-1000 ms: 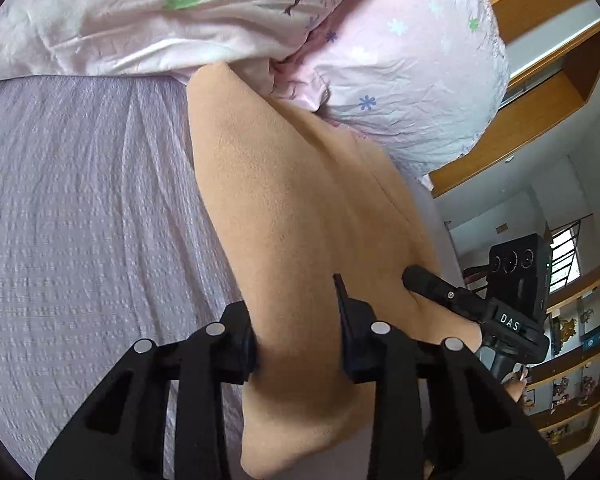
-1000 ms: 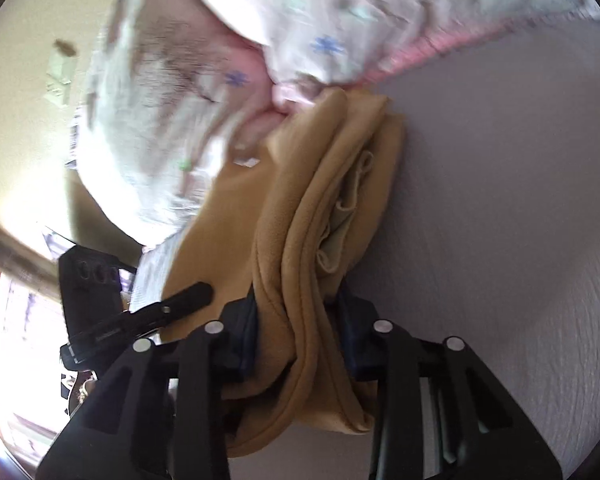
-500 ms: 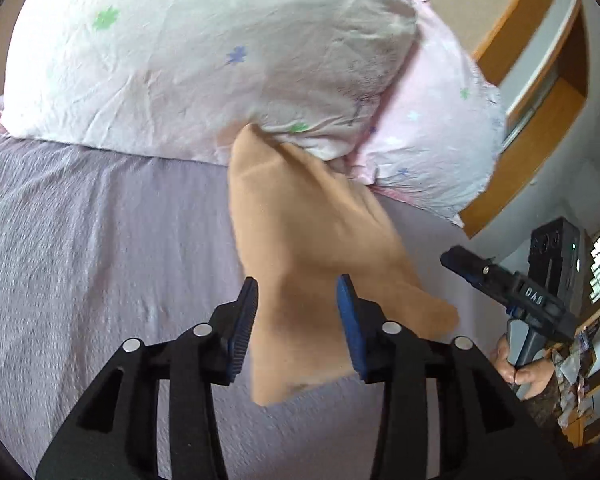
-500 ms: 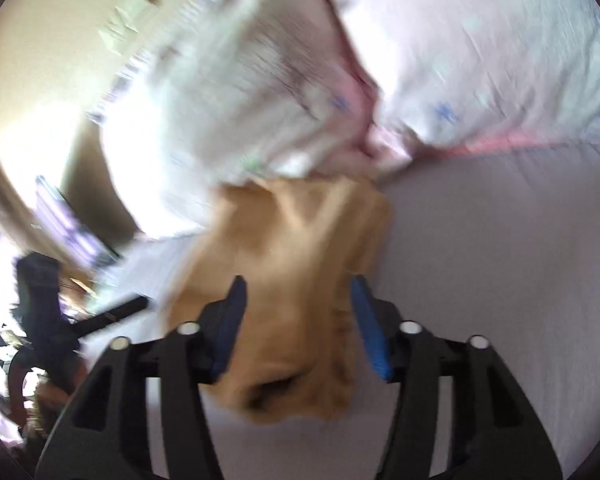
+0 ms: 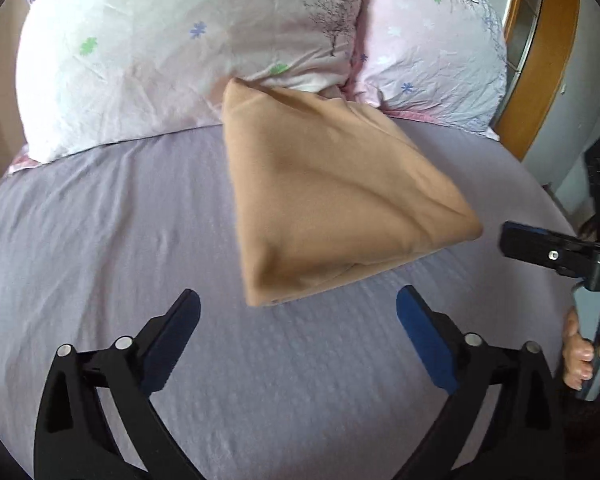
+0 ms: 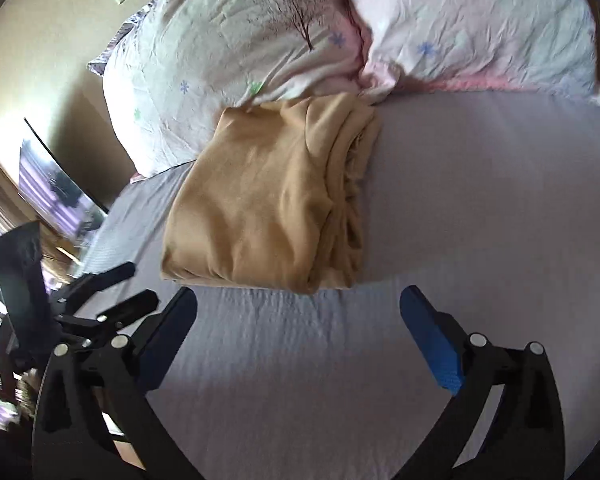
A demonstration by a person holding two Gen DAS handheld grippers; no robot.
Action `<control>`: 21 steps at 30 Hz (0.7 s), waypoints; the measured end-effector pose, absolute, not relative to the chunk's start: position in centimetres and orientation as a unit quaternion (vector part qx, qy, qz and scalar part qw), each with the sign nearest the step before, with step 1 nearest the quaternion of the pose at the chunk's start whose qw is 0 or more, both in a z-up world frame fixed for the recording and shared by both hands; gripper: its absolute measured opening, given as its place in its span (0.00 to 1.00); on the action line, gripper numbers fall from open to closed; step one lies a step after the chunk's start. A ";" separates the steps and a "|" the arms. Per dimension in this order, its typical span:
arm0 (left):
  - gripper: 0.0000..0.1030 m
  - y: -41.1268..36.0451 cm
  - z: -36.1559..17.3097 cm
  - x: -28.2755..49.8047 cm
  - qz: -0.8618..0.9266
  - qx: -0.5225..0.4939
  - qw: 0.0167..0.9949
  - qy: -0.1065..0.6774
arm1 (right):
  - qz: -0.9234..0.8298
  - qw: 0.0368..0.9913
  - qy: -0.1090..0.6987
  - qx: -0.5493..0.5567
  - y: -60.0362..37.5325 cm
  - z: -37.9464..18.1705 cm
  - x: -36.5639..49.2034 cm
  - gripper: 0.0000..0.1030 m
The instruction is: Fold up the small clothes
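Tan garment (image 5: pixel 332 200), folded, lies on bed (image 5: pixel 100 240), far edge touching pillows (image 5: pixel 160 52). Left tool (image 5: pixel 298 312) jaws wide apart, empty. Right tool (image 6: pixel 298 312) likewise, just short of garment.

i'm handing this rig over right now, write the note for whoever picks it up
Left gripper: open, holding nothing, short of the cloth.
Right gripper: open, holding nothing, short of the cloth too.
Folded tan garment: lies on the lilac bedsheet, far end against the floral pillows, layered edges facing the right gripper's side.
Done: the garment looks folded and set down.
Left: no other clothes in view; check for more, maybe tidy the loose layered edge.
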State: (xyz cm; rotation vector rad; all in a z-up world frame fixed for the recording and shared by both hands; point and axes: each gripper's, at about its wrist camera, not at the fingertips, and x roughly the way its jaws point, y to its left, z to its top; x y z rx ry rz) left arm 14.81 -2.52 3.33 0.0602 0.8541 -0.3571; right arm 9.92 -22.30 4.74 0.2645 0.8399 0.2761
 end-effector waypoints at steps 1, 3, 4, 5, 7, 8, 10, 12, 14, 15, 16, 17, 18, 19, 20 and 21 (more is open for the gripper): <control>0.99 -2.3 3.0 14.4 -0.154 0.045 0.896 0.415 | 0.120 0.905 0.398 0.092 -21.5 4.8 9.0 0.98; 0.99 -2.1 2.1 14.3 -0.123 0.071 0.894 0.425 | 0.086 0.913 0.397 0.029 -19.7 4.4 8.2 0.98; 0.99 -2.1 1.7 14.6 -0.116 0.076 0.892 0.431 | 0.071 0.915 0.397 -0.002 -18.8 4.0 8.0 0.98; 0.99 -2.0 1.3 14.8 -0.114 0.075 0.889 0.437 | 0.065 0.915 0.396 -0.026 -17.9 3.5 8.7 0.98; 0.99 -1.8 0.7 15.2 -0.111 0.071 0.885 0.447 | 0.062 0.912 0.403 -0.053 -16.5 2.4 9.2 0.98; 0.99 -1.7 0.5 15.3 -0.108 0.072 0.884 0.449 | 0.064 0.909 0.408 -0.054 -16.2 2.0 9.2 0.98; 0.99 -1.6 0.1 15.3 -0.113 0.068 0.880 0.456 | 0.073 0.904 0.419 -0.046 -16.0 1.2 9.2 0.98; 0.99 -1.7 -0.1 15.3 -0.115 0.070 0.879 0.458 | 0.073 0.899 0.430 -0.045 -15.5 0.6 9.3 0.98; 0.99 -1.7 -0.1 15.1 -0.117 0.070 0.879 0.457 | 0.068 0.892 0.444 -0.048 -15.2 0.2 9.7 0.98; 0.99 -1.7 -0.1 15.1 -0.118 0.070 0.879 0.457 | 0.066 0.890 0.448 -0.046 -15.2 0.0 9.8 0.98; 0.99 -1.7 -0.1 15.1 -0.118 0.071 0.879 0.456 | 0.067 0.887 0.454 -0.040 -15.2 -0.2 10.1 0.98; 0.99 -1.7 -0.1 15.2 -0.118 0.071 0.879 0.456 | 0.070 0.886 0.458 -0.032 -15.4 -0.3 10.2 0.98; 0.99 -1.7 0.0 15.2 -0.118 0.071 0.879 0.456 | 0.070 0.886 0.458 -0.034 -15.4 -0.3 10.2 0.98; 0.99 -1.8 0.0 15.2 -0.118 0.072 0.879 0.456 | 0.069 0.886 0.457 -0.035 -15.3 -0.3 10.1 0.98; 0.99 -1.7 0.0 15.2 -0.119 0.072 0.879 0.456 | 0.069 0.886 0.457 -0.035 -15.3 -0.3 10.1 0.98; 0.99 -1.7 0.0 15.2 -0.119 0.072 0.879 0.456 | 0.070 0.886 0.457 -0.035 -15.3 -0.3 10.1 0.98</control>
